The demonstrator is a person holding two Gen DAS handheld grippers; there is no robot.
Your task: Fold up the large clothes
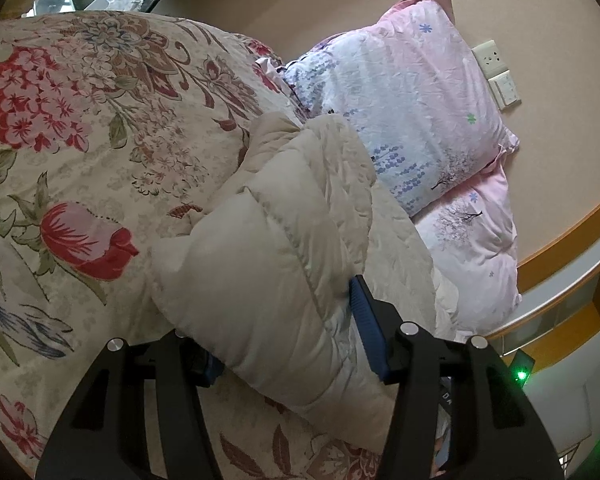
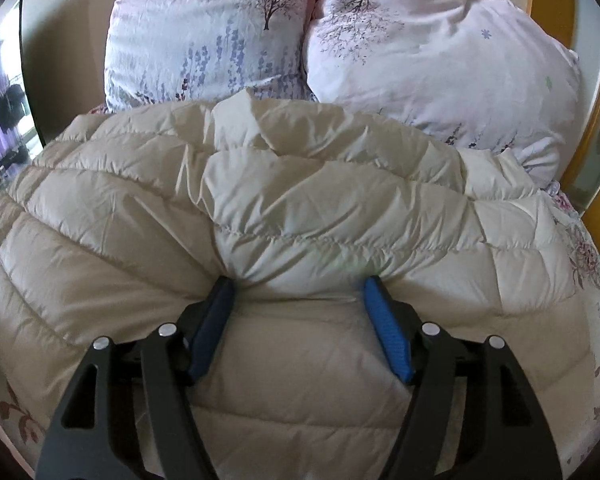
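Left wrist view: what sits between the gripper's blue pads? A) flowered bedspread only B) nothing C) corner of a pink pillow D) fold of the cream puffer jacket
D: a thick fold of the cream puffer jacket fills the gap of the left gripper, lying over the flowered bedspread.

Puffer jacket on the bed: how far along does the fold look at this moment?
Partly done. The cream puffer jacket already lies doubled over in a bulky bundle on the floral bedspread, below the pillows. In hand: the left gripper pinches a thick padded fold, and the right gripper straddles another bulge, pads against the fabric. Left: flattening the bundle and squaring it; it looks puffy and uneven.
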